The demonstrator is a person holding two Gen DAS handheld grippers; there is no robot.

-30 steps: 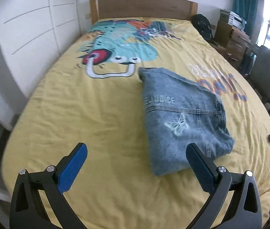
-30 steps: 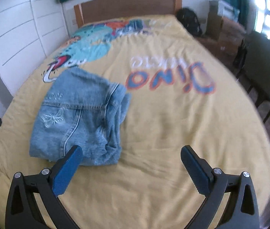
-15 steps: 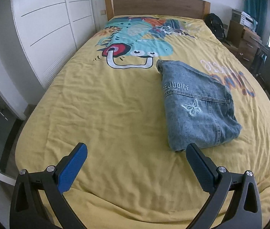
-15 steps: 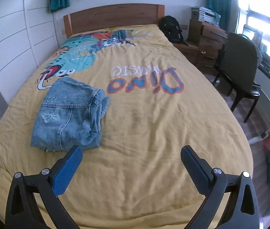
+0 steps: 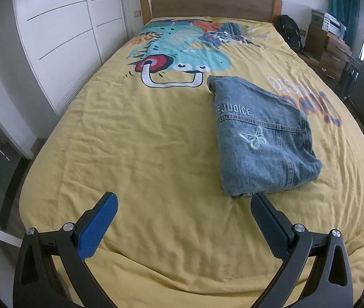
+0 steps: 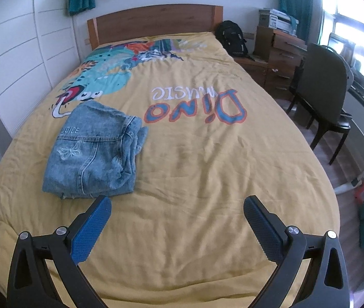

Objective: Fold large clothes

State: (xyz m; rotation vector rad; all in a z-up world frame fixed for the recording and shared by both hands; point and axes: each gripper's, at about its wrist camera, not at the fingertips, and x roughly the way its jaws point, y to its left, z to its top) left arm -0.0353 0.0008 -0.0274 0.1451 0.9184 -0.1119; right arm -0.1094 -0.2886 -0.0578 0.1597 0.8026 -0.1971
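Left wrist view. One left gripper (image 5: 184, 201), recorded with its two blue-padded fingers (image 5: 97, 227) spread wide and nothing held between them; it is raised above the near end of the bed. One folded denim jacket (image 5: 261, 138) is laid on one yellow bedspread (image 5: 135, 138), right of centre, apart from the gripper. One embroidered butterfly (image 5: 255, 137) and one line of white lettering are seen on its upper face. One dinosaur print (image 5: 182, 51) is noted beyond the jacket, and one wooden headboard (image 5: 210, 3) behind it. One white wardrobe (image 5: 53, 41) is set along the left side.

Right wrist view. One right gripper (image 6: 177, 205), likewise spread wide and empty, is held above the foot of the bedspread (image 6: 207, 166). The same jacket (image 6: 97, 151) is listed left of centre, its loose edges bunched on its right side. One black backpack (image 6: 232, 38), one dark chair (image 6: 323, 97) and one wooden drawer unit (image 6: 279, 59) are entered at the right.
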